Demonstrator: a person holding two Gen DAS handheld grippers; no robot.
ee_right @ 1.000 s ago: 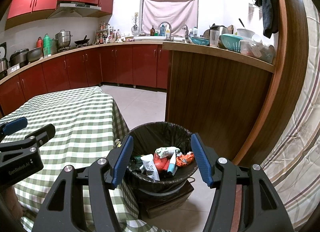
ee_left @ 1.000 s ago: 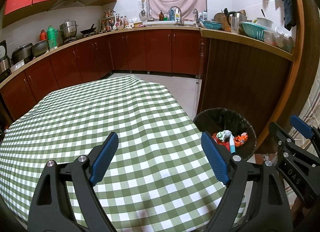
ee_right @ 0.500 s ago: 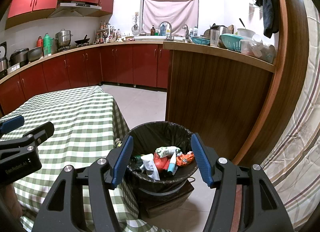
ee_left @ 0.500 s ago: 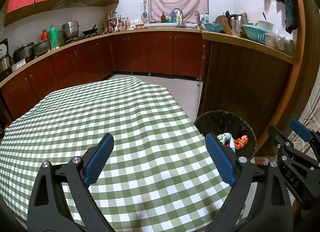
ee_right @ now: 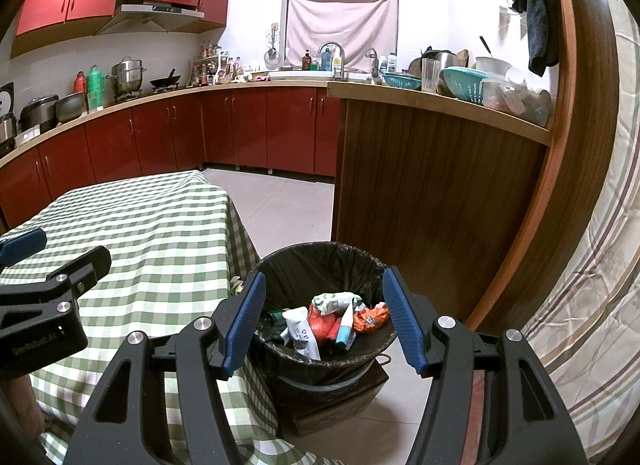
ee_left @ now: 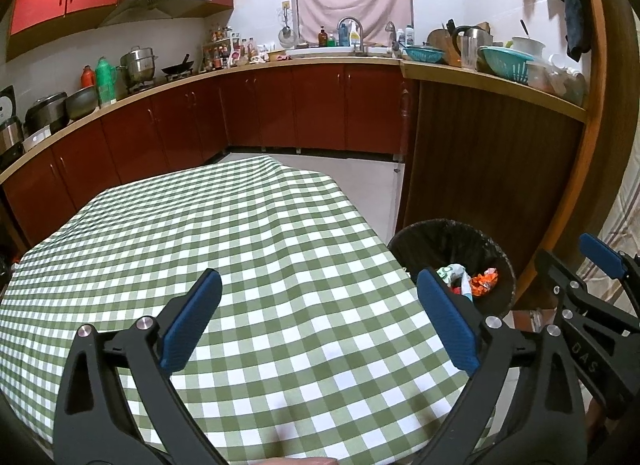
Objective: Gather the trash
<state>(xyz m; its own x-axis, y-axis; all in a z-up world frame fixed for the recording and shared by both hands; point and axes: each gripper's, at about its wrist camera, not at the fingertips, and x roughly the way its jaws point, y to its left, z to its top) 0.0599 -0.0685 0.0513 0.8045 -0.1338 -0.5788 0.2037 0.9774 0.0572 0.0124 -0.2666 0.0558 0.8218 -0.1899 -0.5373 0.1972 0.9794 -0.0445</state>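
A black-lined trash bin [ee_right: 320,261] stands on the floor beside the table and holds several wrappers and tubes [ee_right: 332,321]. My right gripper [ee_right: 324,293] hangs above the bin's near rim, open, with nothing between its blue pads. My left gripper [ee_left: 318,285] hovers over the green checked tablecloth [ee_left: 240,233]; its jaws are opening wide and nothing is between them. The same bin [ee_left: 452,237] shows at the right in the left wrist view, past the table's edge. No trash lies on the cloth in view.
A wooden counter panel [ee_right: 420,185] rises right behind the bin. Red cabinets [ee_left: 280,109] and a cluttered worktop run along the back. A striped curtain [ee_right: 592,285] hangs at the right. Tiled floor [ee_right: 280,205] lies between table and cabinets.
The left gripper's jaws have spread wider apart over the cloth. The right gripper and the bin's contents look the same.
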